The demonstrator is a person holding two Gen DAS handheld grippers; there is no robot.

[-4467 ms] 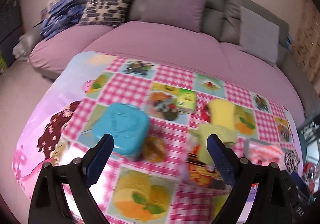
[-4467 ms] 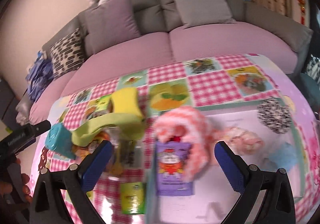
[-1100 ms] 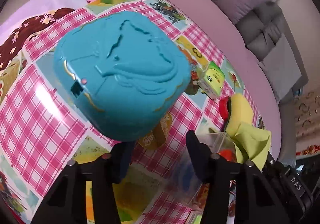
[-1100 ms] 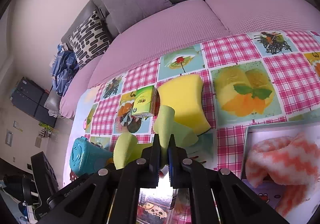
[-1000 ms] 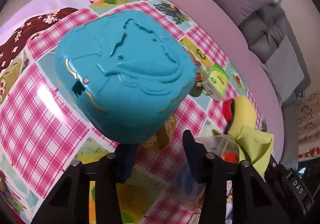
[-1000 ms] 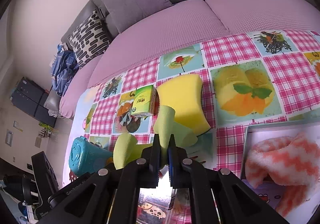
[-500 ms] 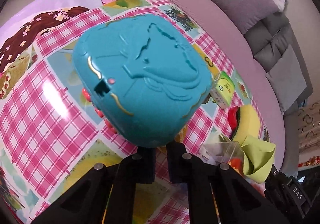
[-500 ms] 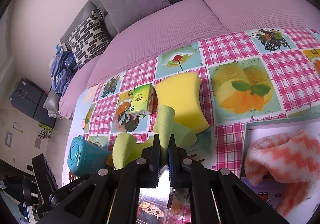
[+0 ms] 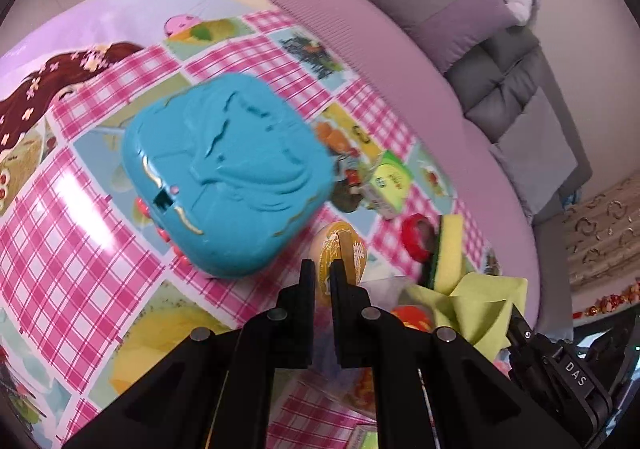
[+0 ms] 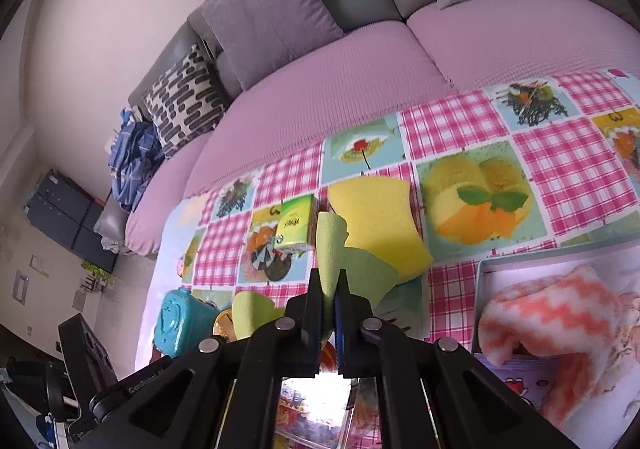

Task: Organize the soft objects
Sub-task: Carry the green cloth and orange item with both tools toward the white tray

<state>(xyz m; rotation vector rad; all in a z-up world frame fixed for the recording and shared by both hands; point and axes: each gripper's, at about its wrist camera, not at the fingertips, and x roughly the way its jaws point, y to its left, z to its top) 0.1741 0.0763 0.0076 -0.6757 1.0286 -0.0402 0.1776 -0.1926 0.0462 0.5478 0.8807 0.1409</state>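
Green cloth (image 10: 352, 261), pinched in my right hand-held gripper (image 10: 329, 289) over the bench beside the yellow sponge (image 10: 376, 213); left hand-held gripper (image 9: 323, 273) clamped on gold packet (image 9: 340, 249); next, I judge: carry cloth to tray (image 10: 520, 261).

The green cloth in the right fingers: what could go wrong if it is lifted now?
The green cloth is pinched by one thin fold, so it may slip out. It lies against the yellow sponge and green carton, which could be dragged. The left gripper is close by and could collide.
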